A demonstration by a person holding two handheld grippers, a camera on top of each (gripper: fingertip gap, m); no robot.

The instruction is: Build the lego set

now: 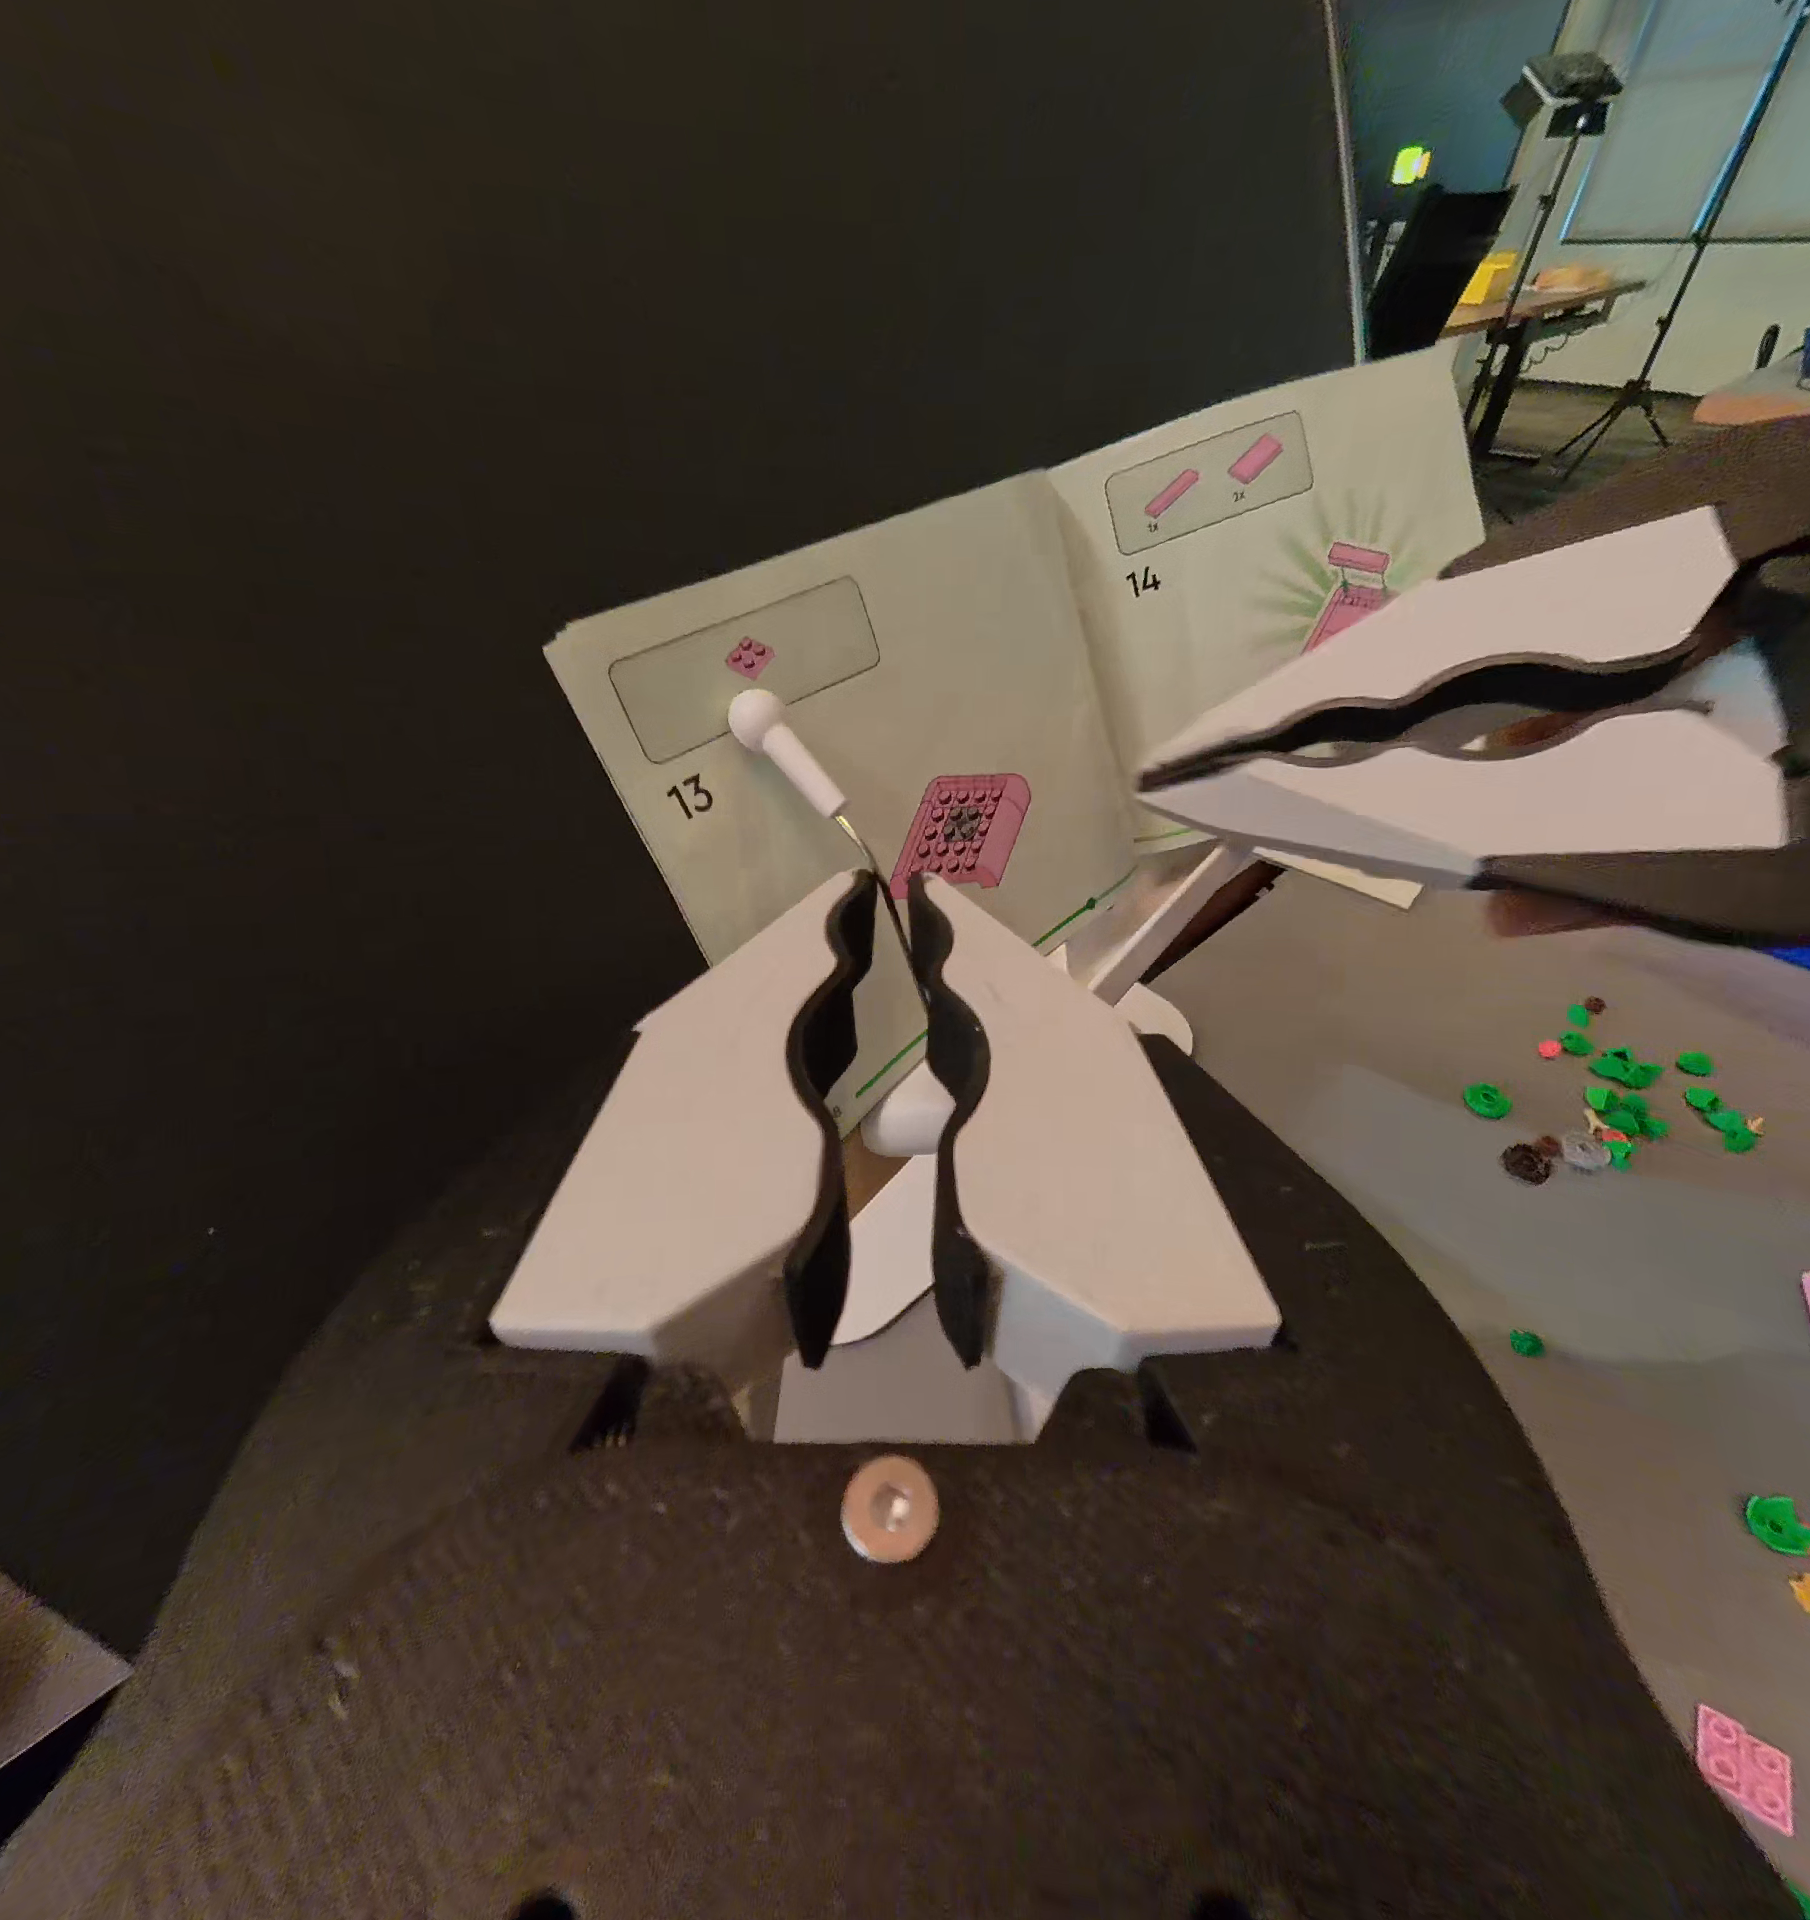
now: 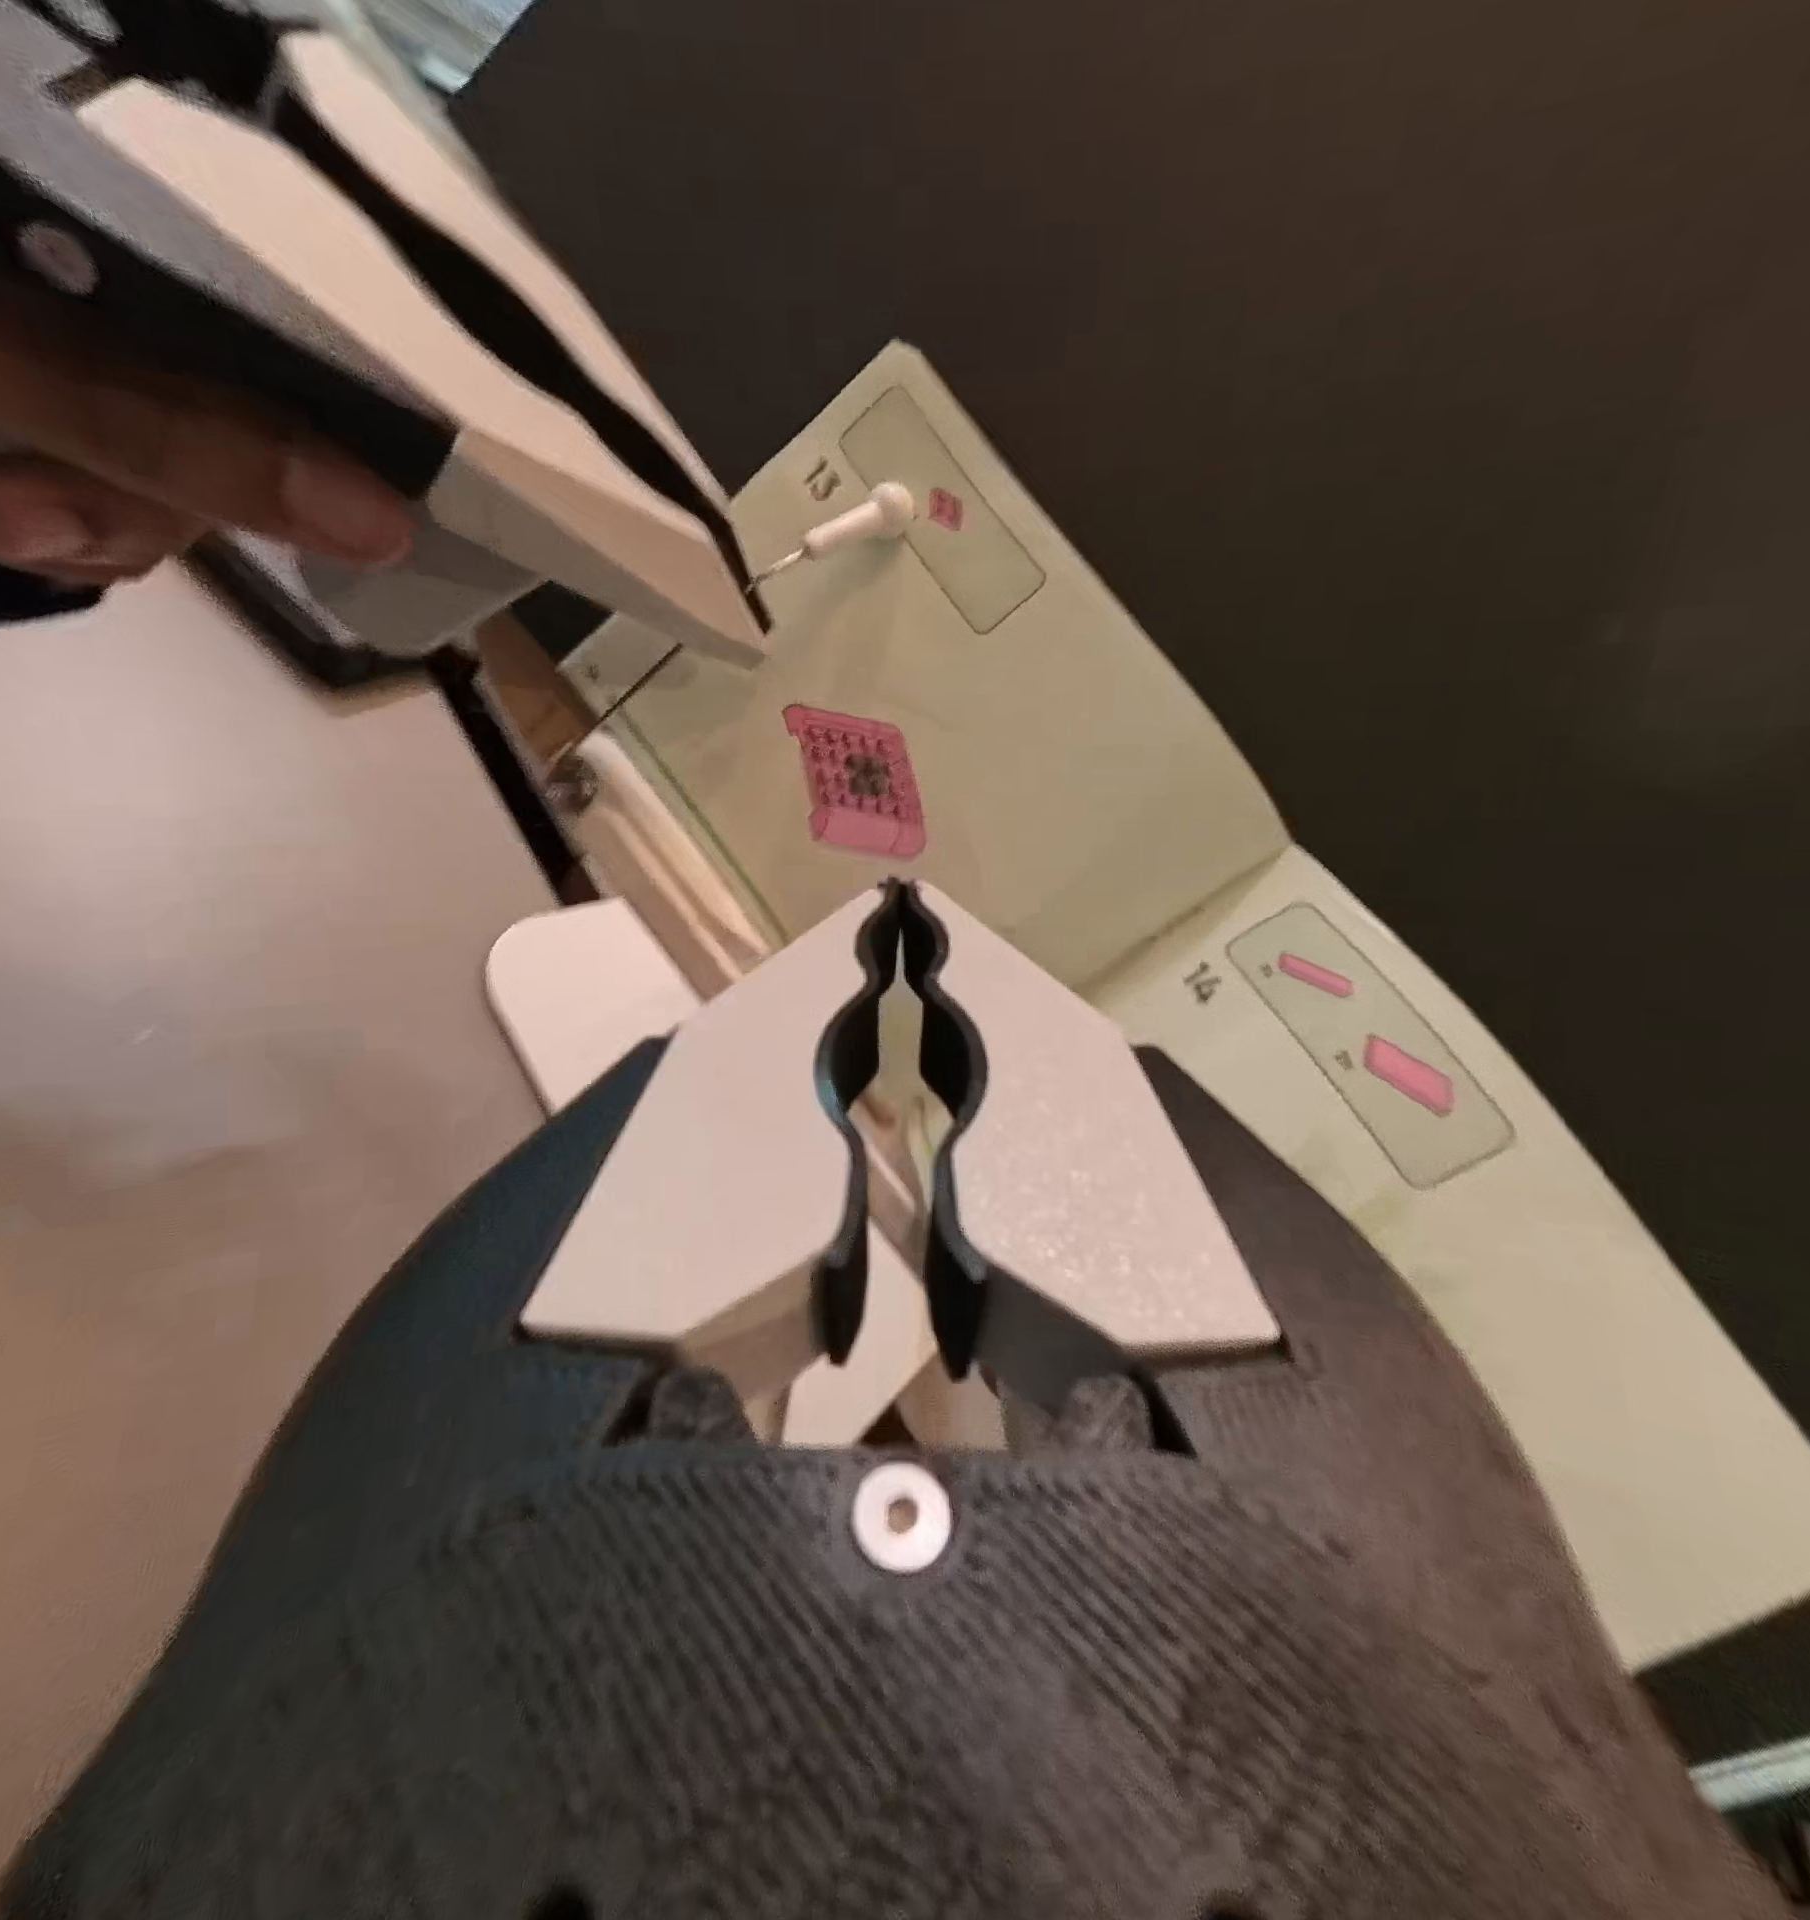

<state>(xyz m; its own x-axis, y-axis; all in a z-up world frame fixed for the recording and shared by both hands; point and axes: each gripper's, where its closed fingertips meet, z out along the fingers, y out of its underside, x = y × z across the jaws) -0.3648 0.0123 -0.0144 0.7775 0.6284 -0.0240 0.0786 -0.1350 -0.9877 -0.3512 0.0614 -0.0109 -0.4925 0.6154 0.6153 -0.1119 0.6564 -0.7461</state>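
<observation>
Left wrist view: the left gripper (image 1: 888, 883) has its jaws pinched nearly together on a thin wire arm tipped with a white knob (image 1: 761, 720), the page-holder of a white stand (image 1: 1140, 997). The open instruction booklet (image 1: 984, 675) stands propped on that stand, the knob lying against its left page. The wire's lower run is lost behind the black finger pads. The right gripper (image 1: 1155, 777) comes in from the right, tips closed, nothing visible between them; its rear is cut off by the frame edge, and it hides part of the booklet's right page. Grey table (image 1: 1400, 1195); loose lego pieces (image 1: 1628, 1091), mostly green, lie scattered at right, with a pink plate (image 1: 1745, 1766) nearer, all motion-blurred. Black backdrop behind; at upper right a room with tripods and a far table. Right wrist view, rolled sideways: the right gripper (image 2: 896, 886) has its jaws shut tip to tip, empty, in front of the booklet (image 2: 1088, 727). The left gripper (image 2: 750, 613) enters from upper left, clamping the wire just short of the knob (image 2: 865, 516); a hand (image 2: 153, 488) grips its body, blurred and partly cut off. Pale tabletop (image 2: 205, 935) smeared; stand base (image 2: 589, 997) partly hidden behind the fingers.
</observation>
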